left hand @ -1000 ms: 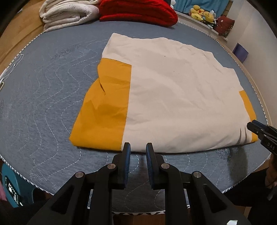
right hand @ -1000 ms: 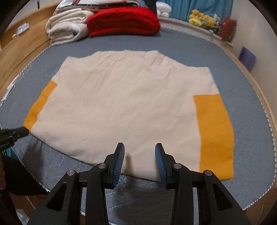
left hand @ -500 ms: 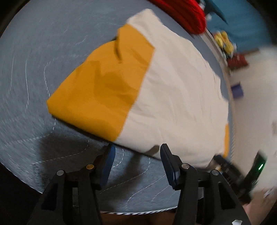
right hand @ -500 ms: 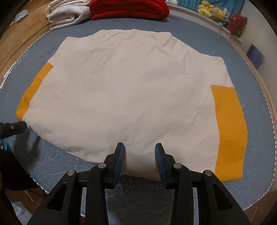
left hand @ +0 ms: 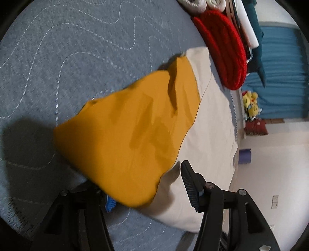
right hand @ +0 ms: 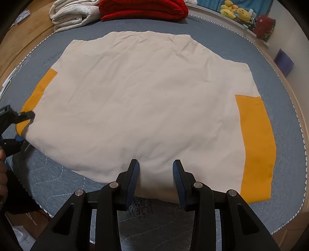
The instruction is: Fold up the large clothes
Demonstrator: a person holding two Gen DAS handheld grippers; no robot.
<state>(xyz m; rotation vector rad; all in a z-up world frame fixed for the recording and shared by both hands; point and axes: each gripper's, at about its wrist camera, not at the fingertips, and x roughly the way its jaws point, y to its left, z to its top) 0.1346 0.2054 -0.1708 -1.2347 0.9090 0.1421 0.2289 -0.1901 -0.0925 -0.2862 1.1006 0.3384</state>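
Note:
A large cream garment (right hand: 150, 100) with orange sleeves lies flat on the grey quilted cover (right hand: 280, 193). In the left wrist view its near orange sleeve (left hand: 135, 135) fills the middle. My left gripper (left hand: 146, 183) is rolled on its side at that sleeve's corner with its jaws opening. The cloth edge lies between them: one finger is hidden under the orange cloth, the other finger (left hand: 188, 179) stands clear above the cream part. The right wrist view shows the left gripper (right hand: 26, 127) astride that corner. My right gripper (right hand: 155, 164) is open at the near hem, the cream cloth between its tips.
A folded red blanket (right hand: 143, 9) and a folded white blanket (right hand: 73, 15) lie at the far edge. Plush toys (right hand: 235, 11) and a purple box (right hand: 283, 59) stand beyond the cover on the right. A hand (right hand: 2, 173) shows at the left edge.
My left gripper rolled onto its side, sank to the orange sleeve corner and spread its jaws around the edge. My right gripper came slightly closer to the hem, then stayed still.

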